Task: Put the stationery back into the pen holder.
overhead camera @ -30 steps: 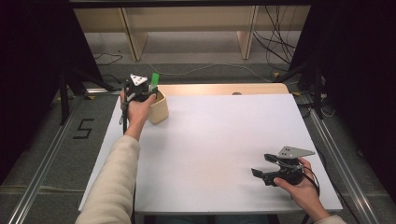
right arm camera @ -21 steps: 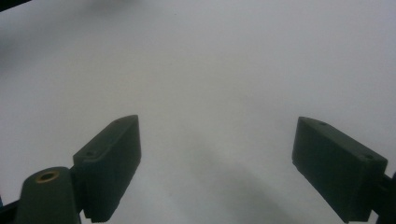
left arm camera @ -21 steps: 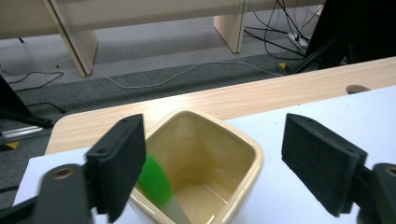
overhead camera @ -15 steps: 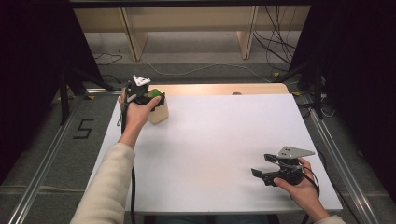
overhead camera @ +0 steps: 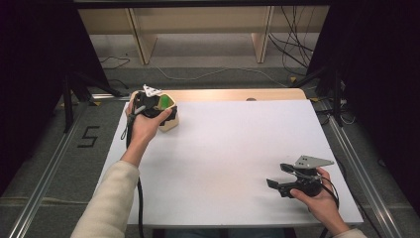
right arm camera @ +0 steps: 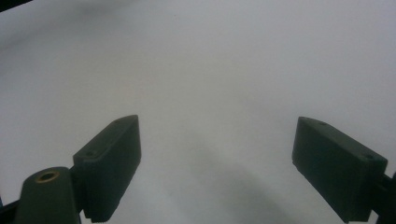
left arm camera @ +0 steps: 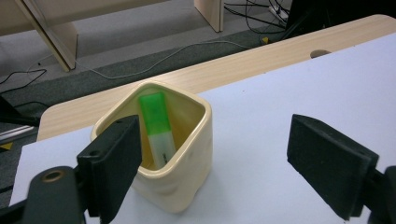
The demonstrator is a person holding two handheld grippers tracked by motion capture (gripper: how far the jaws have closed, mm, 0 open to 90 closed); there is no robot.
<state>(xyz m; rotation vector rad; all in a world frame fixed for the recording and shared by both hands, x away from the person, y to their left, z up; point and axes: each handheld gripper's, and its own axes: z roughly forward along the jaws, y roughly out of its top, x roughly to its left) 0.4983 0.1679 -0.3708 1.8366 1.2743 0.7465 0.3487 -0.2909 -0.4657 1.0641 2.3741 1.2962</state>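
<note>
A cream cup [overhead camera: 170,119] with rounded corners stands at the far left of the white table sheet [overhead camera: 223,148]. A green-capped marker [overhead camera: 163,102] leans inside it, cap up, its pale barrel down in the cup [left arm camera: 184,179]. My left gripper [overhead camera: 157,108] hovers just on the near side of the cup. Its jaws have just been opening and now stand wide, clear of the marker [left arm camera: 156,126], with nothing between them [left arm camera: 219,158]. At the near right of the sheet my right gripper [overhead camera: 277,176] is open over bare white surface [right arm camera: 229,168].
A strip of bare wooden tabletop [overhead camera: 223,94] with a round hole [overhead camera: 251,99] runs along the far edge of the sheet. Beyond it are shelf legs [overhead camera: 141,39] and cables [overhead camera: 292,44] on the floor. Metal rails [overhead camera: 356,168] flank the table.
The green marker stood up above the cup in my left gripper a second ago; now it rests in the cup and the gripper has let go and drawn back a little. The right hand kept still.
</note>
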